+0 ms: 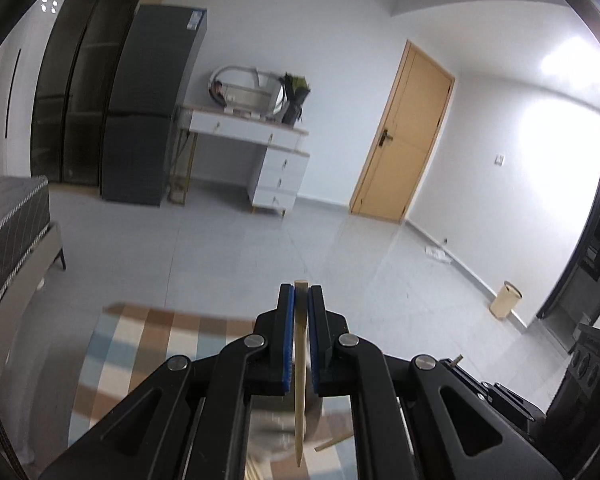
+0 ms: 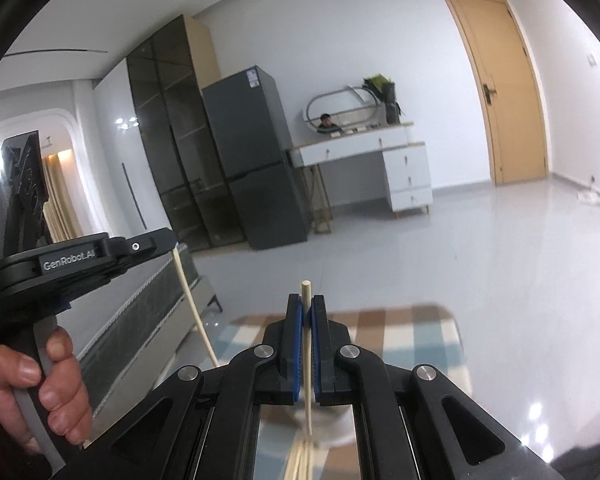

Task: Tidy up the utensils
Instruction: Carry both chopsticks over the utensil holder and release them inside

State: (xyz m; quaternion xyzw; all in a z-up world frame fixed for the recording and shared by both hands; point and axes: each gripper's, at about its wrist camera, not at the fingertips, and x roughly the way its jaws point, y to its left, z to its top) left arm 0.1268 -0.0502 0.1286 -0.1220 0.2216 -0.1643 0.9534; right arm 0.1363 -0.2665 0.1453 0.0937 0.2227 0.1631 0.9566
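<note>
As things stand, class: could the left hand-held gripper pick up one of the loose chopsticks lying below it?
Probably not yet. The left hand-held gripper is already shut on a chopstick, leaving no free gap for the loose chopstick below; it would have to release first.

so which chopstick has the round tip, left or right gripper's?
The right gripper holds it: its chopstick ends in a round tip. The chopstick in the left gripper looks flat and squared at its end.

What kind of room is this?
Probably a studio flat or bedroom: a bed stands near a tall fridge, with a white dressing table and oval mirror beside a wooden door.
</note>
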